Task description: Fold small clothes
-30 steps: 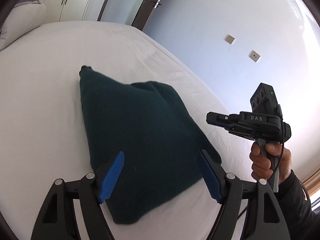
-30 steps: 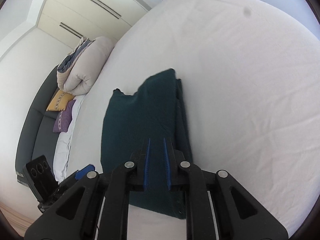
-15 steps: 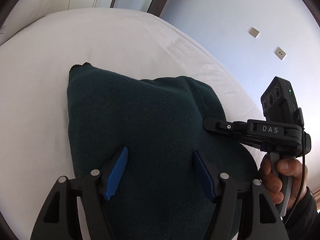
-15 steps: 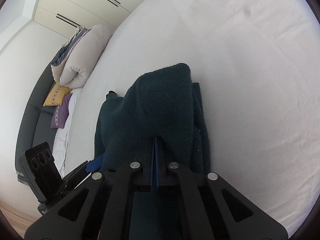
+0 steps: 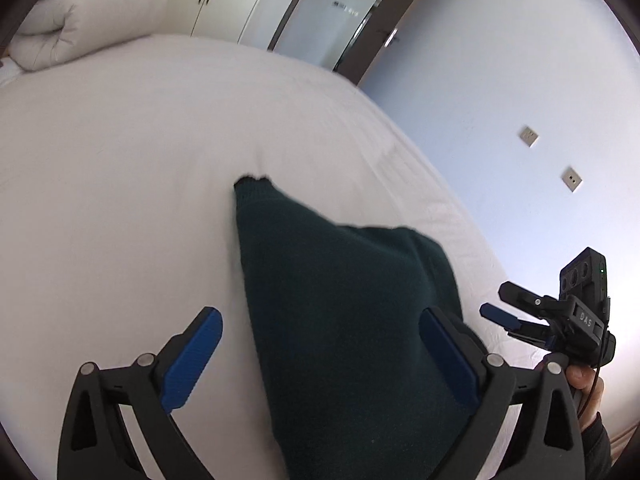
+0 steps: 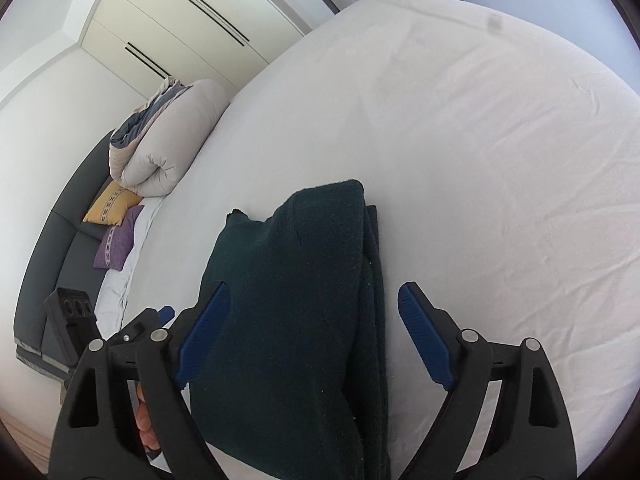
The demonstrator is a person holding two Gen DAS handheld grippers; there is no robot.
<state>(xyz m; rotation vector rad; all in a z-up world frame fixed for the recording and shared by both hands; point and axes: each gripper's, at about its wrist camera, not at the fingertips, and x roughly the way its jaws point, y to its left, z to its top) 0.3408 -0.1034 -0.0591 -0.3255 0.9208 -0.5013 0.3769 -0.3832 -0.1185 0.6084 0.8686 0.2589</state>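
A dark green knitted garment [image 5: 344, 304] lies folded on the white bed sheet [image 5: 120, 184]. In the right wrist view the garment [image 6: 296, 304] shows stacked layers with a folded edge on its right side. My left gripper [image 5: 320, 360] is open and hovers over the garment's near end. My right gripper [image 6: 316, 340] is open and empty, its blue pads either side of the garment's near part. The right gripper also shows in the left wrist view [image 5: 516, 312], at the garment's right edge. The left gripper shows in the right wrist view [image 6: 152, 316], at the lower left.
A rolled duvet [image 6: 168, 140] and yellow and purple cushions [image 6: 116, 228] lie by the dark headboard [image 6: 52, 240]. White wardrobes [image 6: 192, 28] stand behind. A wall with two sockets [image 5: 528, 136] runs along the bed's right side. The sheet spreads wide to the right [image 6: 500, 160].
My right gripper was shut on a lifted fold of the garment; it has now opened and the fold lies flat. Both grippers have pulled back a little.
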